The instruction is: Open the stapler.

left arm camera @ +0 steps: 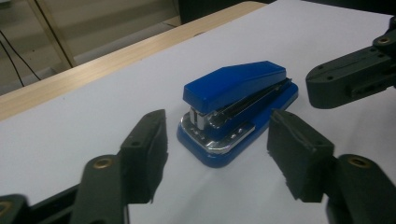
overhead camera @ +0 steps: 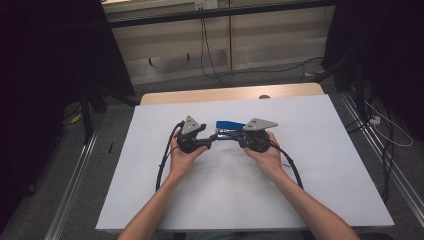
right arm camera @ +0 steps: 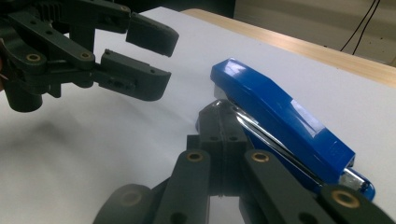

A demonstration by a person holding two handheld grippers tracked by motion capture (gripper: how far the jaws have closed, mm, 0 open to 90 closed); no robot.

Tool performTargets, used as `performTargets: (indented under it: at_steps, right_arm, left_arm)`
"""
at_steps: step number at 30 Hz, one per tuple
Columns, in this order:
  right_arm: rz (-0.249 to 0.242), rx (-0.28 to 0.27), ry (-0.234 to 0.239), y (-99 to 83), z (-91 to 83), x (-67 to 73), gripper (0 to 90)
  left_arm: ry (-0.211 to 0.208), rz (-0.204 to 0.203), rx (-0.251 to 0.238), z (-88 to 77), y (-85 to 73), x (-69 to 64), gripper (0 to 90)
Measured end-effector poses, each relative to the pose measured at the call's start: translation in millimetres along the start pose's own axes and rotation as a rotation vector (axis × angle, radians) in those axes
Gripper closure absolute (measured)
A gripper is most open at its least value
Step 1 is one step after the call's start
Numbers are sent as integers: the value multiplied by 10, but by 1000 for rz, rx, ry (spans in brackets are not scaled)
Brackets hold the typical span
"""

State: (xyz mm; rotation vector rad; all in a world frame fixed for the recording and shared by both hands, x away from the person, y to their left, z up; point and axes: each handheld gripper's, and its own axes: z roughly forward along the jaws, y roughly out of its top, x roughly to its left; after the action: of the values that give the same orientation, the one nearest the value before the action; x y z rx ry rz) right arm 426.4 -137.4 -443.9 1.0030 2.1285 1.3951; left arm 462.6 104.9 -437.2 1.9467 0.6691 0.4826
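A blue stapler (overhead camera: 229, 124) lies on the white table top (overhead camera: 310, 180), slightly behind the two grippers and between them. In the left gripper view the stapler (left arm camera: 238, 107) faces me with its metal mouth forward. My left gripper (left arm camera: 218, 117) is open just short of that end, with both pads clear of it. My right gripper (right arm camera: 218, 116) is shut with nothing between its jaws. Its tips lie against the side of the stapler (right arm camera: 280, 116) near the front. The two grippers point at each other: left gripper (overhead camera: 212, 138), right gripper (overhead camera: 234, 136).
The far edge of the table is a wooden strip (overhead camera: 230, 94) with a small round fitting (overhead camera: 264, 97). Black cables (overhead camera: 165, 165) trail from both grippers toward the near edge. Dark curtains and metal rails flank the table.
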Motion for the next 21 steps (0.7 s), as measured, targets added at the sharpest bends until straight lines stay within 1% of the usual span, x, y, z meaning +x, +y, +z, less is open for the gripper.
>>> performTargets:
  at_steps: [1, 2, 3, 6, 7, 9, 10, 11, 12, 13, 15, 16, 17, 18, 19, 20, 21]
  right_arm:
    - [-1, 1, 0, -2, 6, 0, 900]
    - [-1, 1, 0, -2, 6, 0, 900]
    - [-2, 2, 1, 4, 17, -1, 900]
    - [1, 4, 3, 16, 28, -6, 900]
    - [1, 8, 0, 32, 43, -12, 900]
    - [0, 11, 2, 46, 63, -13, 900]
    - [0, 11, 2, 46, 63, -13, 900]
    - [-1, 15, 4, 50, 71, -12, 900]
    - [-5, 22, 6, 55, 94, -9, 900]
    - [-5, 22, 6, 55, 94, -9, 900]
    - [-5, 27, 4, 56, 113, -7, 900]
    - [-4, 27, 5, 57, 122, -9, 900]
    - [-1, 33, 7, 65, 135, -17, 900]
    - [0, 31, 5, 69, 140, -26, 900]
    - [0, 31, 5, 69, 140, -26, 900]
    - [4, 43, 2, 69, 158, -39, 900]
    - [4, 43, 2, 69, 158, -39, 900]
  left_arm:
    - [4, 1, 2, -2, 1, 1, 394]
    - [4, 1, 2, -2, 1, 1, 435]
    - [-8, -10, -3, -4, -1, 10, 500]
    - [-19, -22, -4, -6, -5, 22, 585]
    - [-29, -26, -4, 0, -12, 25, 610]
    - [-34, -22, -7, 9, -16, 22, 636]
    - [-34, -22, -7, 9, -16, 22, 652]
    - [-29, -13, -7, 11, -13, 17, 652]
    - [-34, -9, -9, 11, -12, 16, 724]
    - [-38, -12, -13, 12, -11, 15, 724]
    - [-45, -16, -13, 17, -9, 13, 769]
    - [-43, -13, -9, 17, -11, 11, 785]
    - [-31, -12, 3, 19, -12, 7, 826]
    - [-14, -18, 19, 21, -16, 7, 848]
    - [-18, -37, 18, 23, -23, 11, 848]
    - [-18, -42, 20, 26, -24, 16, 900]
    - [-15, -43, 19, 30, -25, 18, 900]
